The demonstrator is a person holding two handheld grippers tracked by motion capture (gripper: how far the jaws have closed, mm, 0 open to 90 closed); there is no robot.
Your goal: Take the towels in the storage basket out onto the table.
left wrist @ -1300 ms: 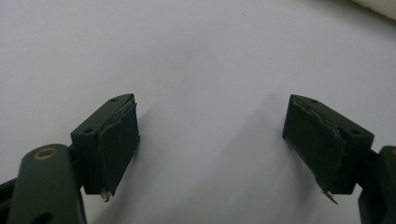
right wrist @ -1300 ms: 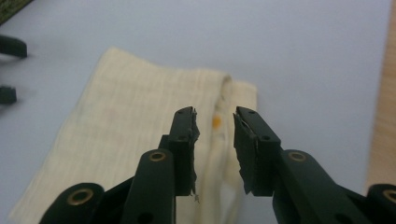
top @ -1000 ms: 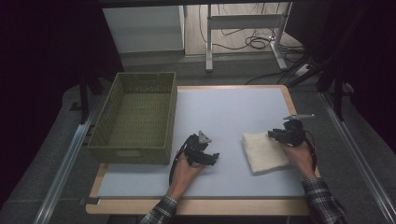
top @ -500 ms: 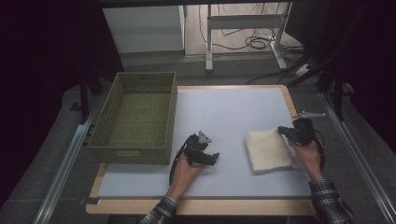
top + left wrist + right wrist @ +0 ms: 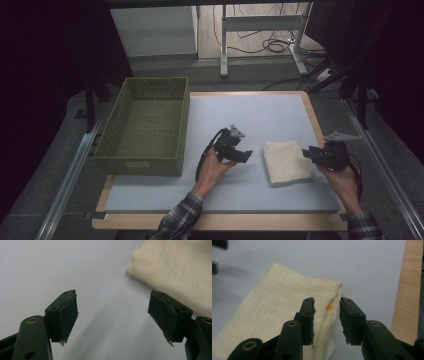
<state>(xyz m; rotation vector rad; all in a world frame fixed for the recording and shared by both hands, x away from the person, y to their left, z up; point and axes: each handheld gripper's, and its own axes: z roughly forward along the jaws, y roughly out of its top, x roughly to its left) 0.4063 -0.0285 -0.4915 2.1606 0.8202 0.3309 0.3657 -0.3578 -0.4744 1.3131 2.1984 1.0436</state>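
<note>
On the mat (image 5: 260,120), folded cream towel (image 5: 286,161).

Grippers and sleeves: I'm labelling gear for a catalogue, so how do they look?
The left gripper and right gripper are black, each topped by a grey three-cornered plate and trailing a black cable. Jaw pads look frayed. Both sleeves are plaid.

Table (image 5: 260,112): basket (image 5: 145,125), folded towel (image 5: 285,162)

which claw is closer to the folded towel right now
The right claw. It sits at the folded towel's right edge, jaws slightly apart astride the edge in the right gripper view. The left claw is off the towel's left side, jaws wide open, a gap of mat between.
</note>
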